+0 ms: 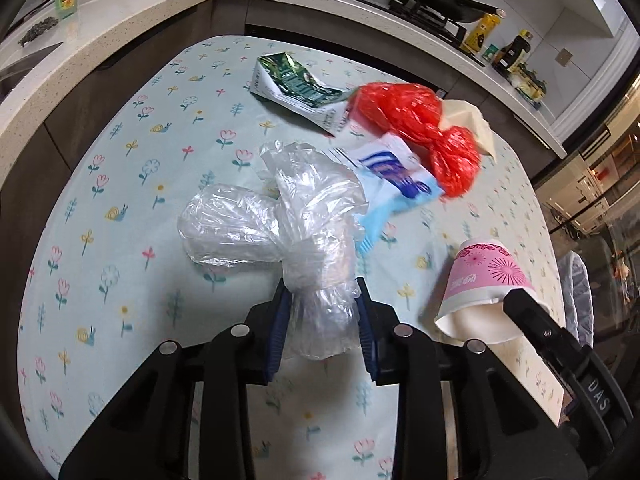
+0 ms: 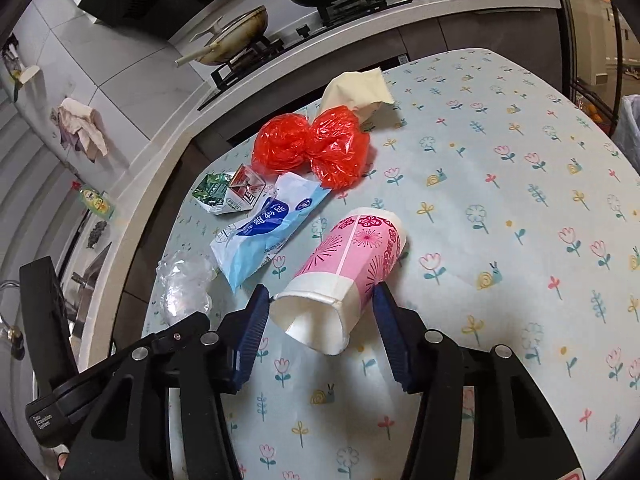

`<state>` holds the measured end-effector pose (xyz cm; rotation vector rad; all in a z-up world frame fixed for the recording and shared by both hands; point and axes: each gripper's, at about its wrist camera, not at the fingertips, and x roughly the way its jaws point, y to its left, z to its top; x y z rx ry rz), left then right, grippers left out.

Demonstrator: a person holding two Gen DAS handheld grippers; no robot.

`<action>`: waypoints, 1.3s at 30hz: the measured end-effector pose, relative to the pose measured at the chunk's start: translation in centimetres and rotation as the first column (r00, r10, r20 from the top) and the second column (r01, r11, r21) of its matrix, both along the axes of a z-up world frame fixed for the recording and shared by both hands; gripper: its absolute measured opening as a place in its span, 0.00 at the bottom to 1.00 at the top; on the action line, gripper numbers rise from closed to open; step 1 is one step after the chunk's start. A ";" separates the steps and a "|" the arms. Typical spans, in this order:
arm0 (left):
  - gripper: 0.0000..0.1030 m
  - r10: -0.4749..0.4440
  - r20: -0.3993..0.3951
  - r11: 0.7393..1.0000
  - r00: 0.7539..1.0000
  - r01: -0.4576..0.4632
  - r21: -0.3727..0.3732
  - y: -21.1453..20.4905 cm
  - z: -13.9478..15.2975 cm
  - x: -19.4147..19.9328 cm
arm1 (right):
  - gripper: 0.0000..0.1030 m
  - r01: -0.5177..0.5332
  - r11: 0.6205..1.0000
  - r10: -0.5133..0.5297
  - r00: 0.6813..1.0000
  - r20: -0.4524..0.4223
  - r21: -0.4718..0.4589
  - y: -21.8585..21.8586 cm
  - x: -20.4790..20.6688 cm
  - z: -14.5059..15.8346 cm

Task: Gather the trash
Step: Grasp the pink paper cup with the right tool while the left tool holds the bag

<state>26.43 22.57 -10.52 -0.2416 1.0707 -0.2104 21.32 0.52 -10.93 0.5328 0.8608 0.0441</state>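
Observation:
A crumpled clear plastic bag [image 1: 280, 220] lies on the flowered tablecloth [image 1: 100, 200], and my left gripper [image 1: 322, 312] is shut on its bunched near end. My right gripper [image 2: 320, 292] is shut on a pink paper cup [image 2: 352, 248] that lies on its side with its squashed mouth toward the camera. The cup [image 1: 484, 276] also shows at the right of the left wrist view. Beyond them lie a blue and white packet [image 2: 264, 232], a red plastic bag [image 2: 316, 144], a flattened green carton [image 2: 224, 194] and a beige paper [image 2: 356, 88].
A kitchen counter [image 1: 120, 12] with a gas stove and pans [image 2: 240, 32] curves round the table's far side. A lined trash bin [image 1: 580, 292] stands off the table's right edge. Bottles [image 1: 512, 48] stand on the counter.

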 end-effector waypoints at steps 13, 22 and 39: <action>0.29 -0.128 0.041 0.991 0.991 0.126 0.042 -6.2 2.5 -5.3 | 0.49 0.095 0.995 -0.095 0.995 0.016 0.008 -6.0 -6.4 0.9; 0.29 -0.228 0.025 0.971 0.973 0.226 0.081 -11.1 1.9 -7.8 | 0.49 0.165 0.986 -0.164 0.986 -0.030 0.020 -9.6 -10.0 -1.0; 0.29 -0.360 0.048 0.930 0.932 0.354 0.098 -19.7 3.2 -9.6 | 0.48 0.272 0.961 -0.275 0.960 0.055 0.046 -16.1 -13.9 1.3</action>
